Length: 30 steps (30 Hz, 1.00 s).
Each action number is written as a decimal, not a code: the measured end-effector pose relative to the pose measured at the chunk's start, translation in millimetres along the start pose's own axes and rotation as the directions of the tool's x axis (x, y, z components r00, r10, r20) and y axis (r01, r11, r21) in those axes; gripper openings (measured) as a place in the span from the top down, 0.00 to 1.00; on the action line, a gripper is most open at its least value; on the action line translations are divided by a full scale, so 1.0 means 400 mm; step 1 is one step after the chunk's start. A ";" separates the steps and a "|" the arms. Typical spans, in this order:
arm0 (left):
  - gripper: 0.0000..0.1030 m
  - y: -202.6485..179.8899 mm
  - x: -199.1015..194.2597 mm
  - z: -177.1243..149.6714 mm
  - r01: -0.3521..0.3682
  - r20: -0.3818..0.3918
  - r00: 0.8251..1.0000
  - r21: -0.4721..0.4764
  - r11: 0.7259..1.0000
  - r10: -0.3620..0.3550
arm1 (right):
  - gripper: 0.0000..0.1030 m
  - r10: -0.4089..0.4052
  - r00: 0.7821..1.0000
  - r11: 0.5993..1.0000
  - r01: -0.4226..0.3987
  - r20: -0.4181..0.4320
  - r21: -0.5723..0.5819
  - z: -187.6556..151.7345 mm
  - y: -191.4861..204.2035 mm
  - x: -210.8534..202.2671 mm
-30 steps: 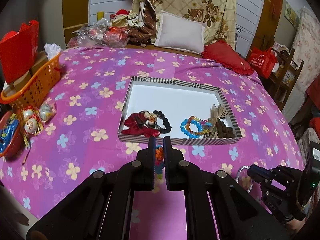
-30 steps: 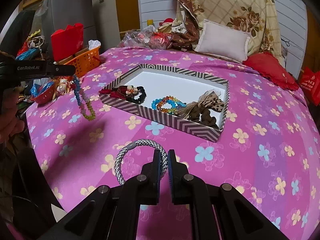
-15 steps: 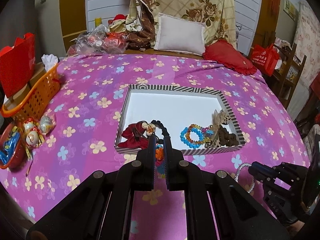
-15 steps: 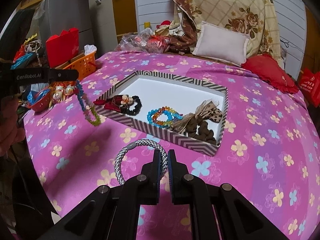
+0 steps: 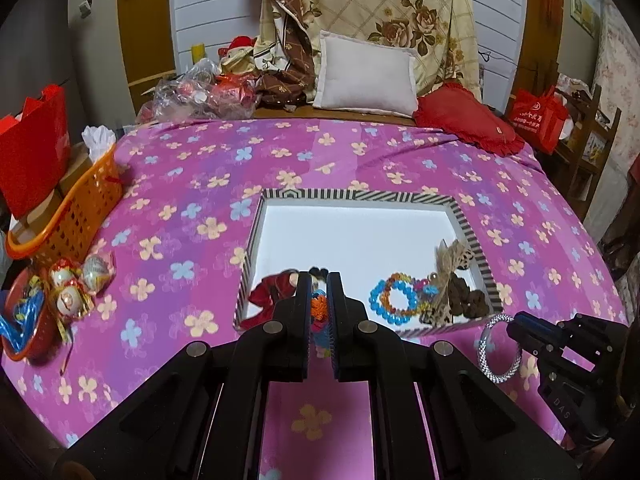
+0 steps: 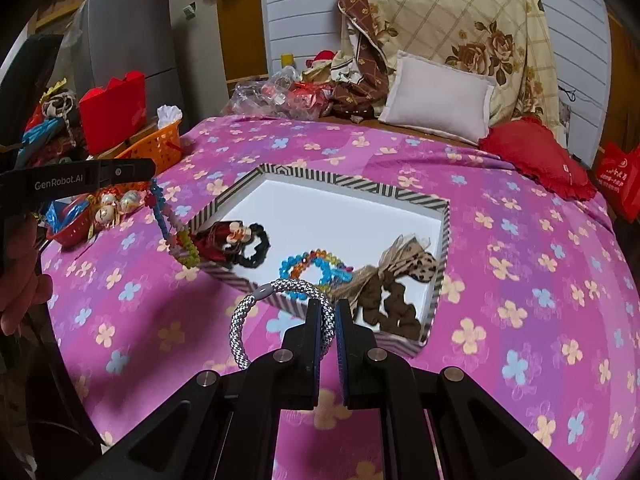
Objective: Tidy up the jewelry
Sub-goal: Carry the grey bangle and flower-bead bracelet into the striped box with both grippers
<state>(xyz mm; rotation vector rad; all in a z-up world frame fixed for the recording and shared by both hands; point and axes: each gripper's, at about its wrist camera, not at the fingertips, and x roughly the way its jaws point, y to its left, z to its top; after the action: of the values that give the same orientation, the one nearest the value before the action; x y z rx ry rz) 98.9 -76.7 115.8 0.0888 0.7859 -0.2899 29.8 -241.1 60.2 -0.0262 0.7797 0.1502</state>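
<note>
A striped tray [image 5: 360,195] [image 6: 224,202] with a white floor lies on the pink flowered cloth. It holds a red and black hair tie [image 6: 236,240], a blue-orange bead bracelet [image 5: 394,298] [image 6: 312,266] and a brown bow scrunchie [image 6: 392,280]. My left gripper [image 5: 319,292] is shut on a colourful bead necklace [image 6: 172,228] that hangs at the tray's near left corner. My right gripper [image 6: 328,312] [image 5: 516,320] is shut on a silver braided bracelet [image 6: 256,312] [image 5: 496,350], held above the tray's near edge.
An orange basket [image 5: 76,208] and a red bowl with wrapped eggs [image 5: 36,312] stand at the left. A white pillow [image 5: 368,76], a red cushion [image 5: 468,120] and plastic bags [image 5: 200,96] lie at the back. A red bag [image 5: 538,116] stands at the right.
Both grippers have moved forward toward the tray with their jewelry. The necklace now hangs at the tray's left corner and the silver bracelet is over its near edge.
</note>
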 end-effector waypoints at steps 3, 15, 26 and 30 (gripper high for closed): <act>0.94 -0.002 0.013 0.020 -0.007 0.001 1.000 0.002 1.000 0.007 | 0.94 -0.003 1.000 1.000 0.003 0.005 -0.002 0.019 -0.004 0.009; 0.94 -0.029 0.065 0.088 -0.015 0.004 1.000 0.008 1.000 0.015 | 0.94 -0.006 1.000 1.000 0.006 -0.003 0.026 0.070 -0.034 0.068; 0.94 -0.046 0.159 0.086 0.000 -0.046 0.999 -0.003 1.000 0.000 | 0.94 0.004 0.999 0.999 -0.001 -0.049 0.051 0.088 -0.048 0.174; 0.94 -0.030 0.200 0.060 -0.012 -0.080 0.997 -0.010 1.000 0.011 | 0.94 0.012 0.997 0.999 -0.008 -0.078 0.053 0.089 -0.048 0.225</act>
<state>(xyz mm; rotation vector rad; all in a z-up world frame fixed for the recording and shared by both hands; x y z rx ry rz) 165.3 -110.7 76.4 0.0955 0.8664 -0.2730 120.6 -246.0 21.9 0.0216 0.8617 0.1390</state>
